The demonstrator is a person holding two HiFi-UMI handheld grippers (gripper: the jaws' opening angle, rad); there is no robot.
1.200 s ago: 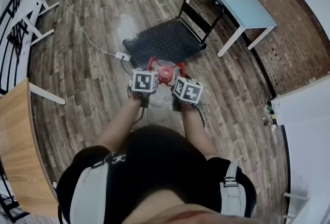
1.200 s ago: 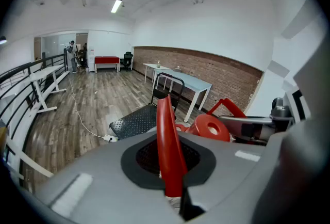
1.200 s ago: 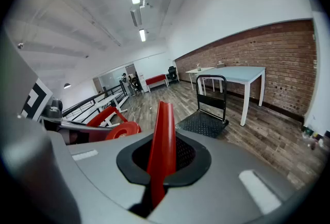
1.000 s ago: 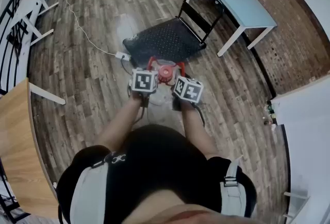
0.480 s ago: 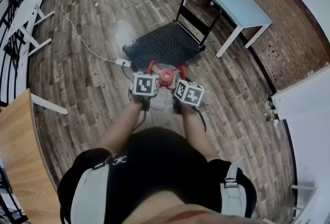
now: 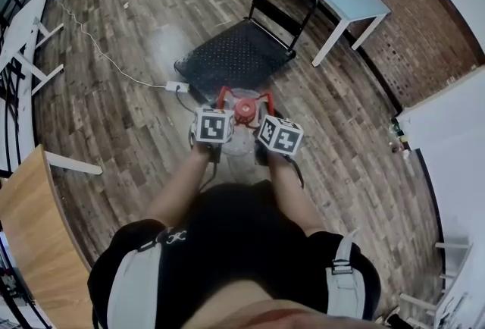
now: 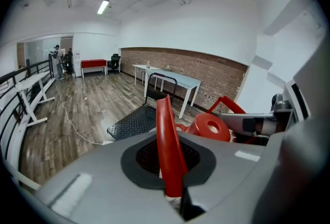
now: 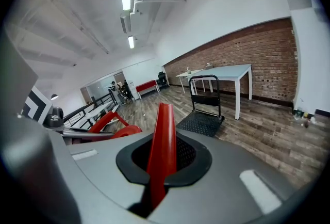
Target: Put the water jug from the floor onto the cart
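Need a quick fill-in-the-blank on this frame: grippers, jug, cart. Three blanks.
1. The left gripper and the right gripper are each shut on a ____ handle of the water jug.
2. The colour of the cart deck is ____.
3. Beyond the cart stands a light-blue ____.

Missing words: red; black; table.

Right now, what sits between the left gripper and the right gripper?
The water jug's red cap sits between the left gripper and right gripper, each shut on a red handle; the head view shows it.
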